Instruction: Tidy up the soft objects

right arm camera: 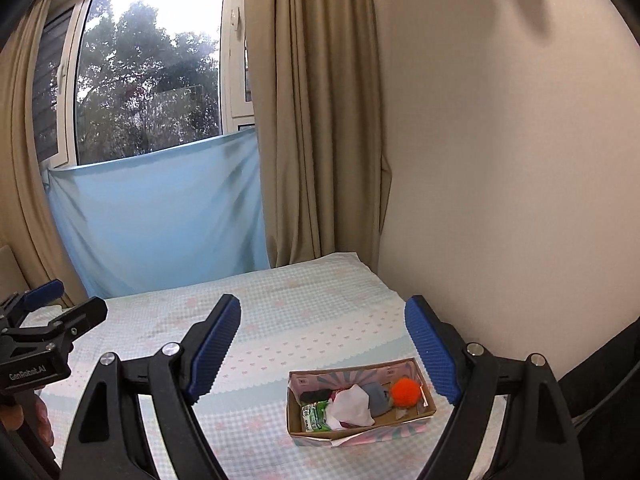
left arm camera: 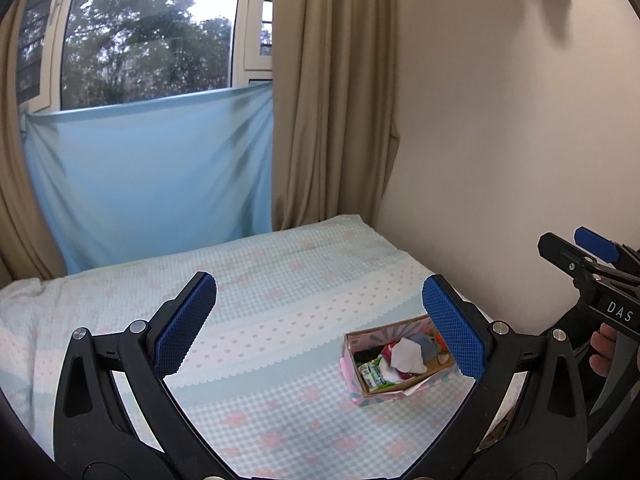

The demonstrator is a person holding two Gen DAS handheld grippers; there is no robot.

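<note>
Box (right arm camera: 360,404) of soft items sits on bed (right arm camera: 280,320), near wall-side edge. Left hand-held gripper (left arm camera: 320,324) and right hand-held gripper (right arm camera: 324,348) both spread apart, gripping nothing, above bed. Orange pompom (right arm camera: 405,391) plain in right view; left finger mostly covers it in left view.

A bed (left arm camera: 280,280) covered with a pale blue gingham sheet printed with pink bows stands in the corner, its far end near the window (left arm camera: 148,36) and its right side along a plain cream wall (left arm camera: 500,120). Beige curtains (left arm camera: 332,112) hang at both sides of the window, and a light blue cloth (left arm camera: 152,176) is stretched across its lower part. Daylight comes through the glass, with trees (right arm camera: 148,80) showing outside.
</note>
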